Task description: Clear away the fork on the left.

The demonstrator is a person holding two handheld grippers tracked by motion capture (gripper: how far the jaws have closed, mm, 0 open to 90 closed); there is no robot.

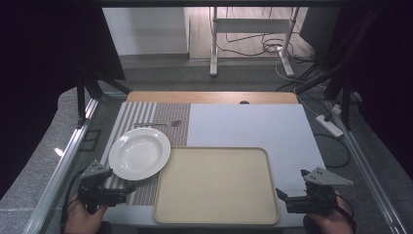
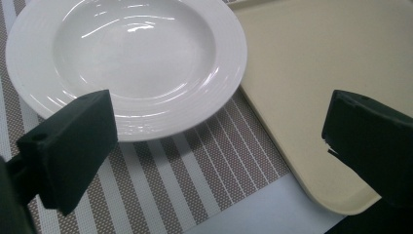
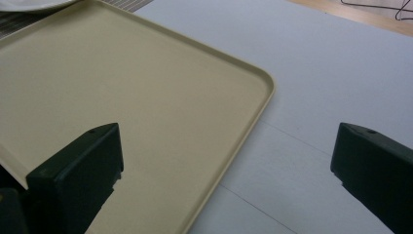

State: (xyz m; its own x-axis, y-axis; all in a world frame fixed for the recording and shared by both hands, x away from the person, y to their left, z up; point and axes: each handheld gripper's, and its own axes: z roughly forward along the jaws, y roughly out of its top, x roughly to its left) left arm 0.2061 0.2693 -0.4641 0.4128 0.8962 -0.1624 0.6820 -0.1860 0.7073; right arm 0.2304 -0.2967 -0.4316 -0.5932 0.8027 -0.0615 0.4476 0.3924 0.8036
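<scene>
A deep white plate (image 1: 140,153) rests on a striped placemat (image 1: 146,114) at the table's left, its right rim at the edge of a bare beige tray (image 1: 216,185). A metal fork (image 1: 158,124) lies on the placemat beyond the plate. My left gripper (image 1: 119,183) is open just in front of the plate, touching nothing. From the left gripper view, the plate (image 2: 126,63) lies ahead of the left gripper (image 2: 219,136), with the tray (image 2: 316,73) to its right. My right gripper (image 1: 293,185) stands open beside the tray's near right corner. Its wide jaws frame the tray's rim (image 3: 253,112) in the right gripper view (image 3: 226,146).
A pale blue mat (image 1: 253,126) covers the table's middle and right, and a wooden strip (image 1: 209,96) runs along the far edge. Metal frame rails (image 1: 63,161) border both sides. A power strip (image 1: 330,125) and cables lie off the right side.
</scene>
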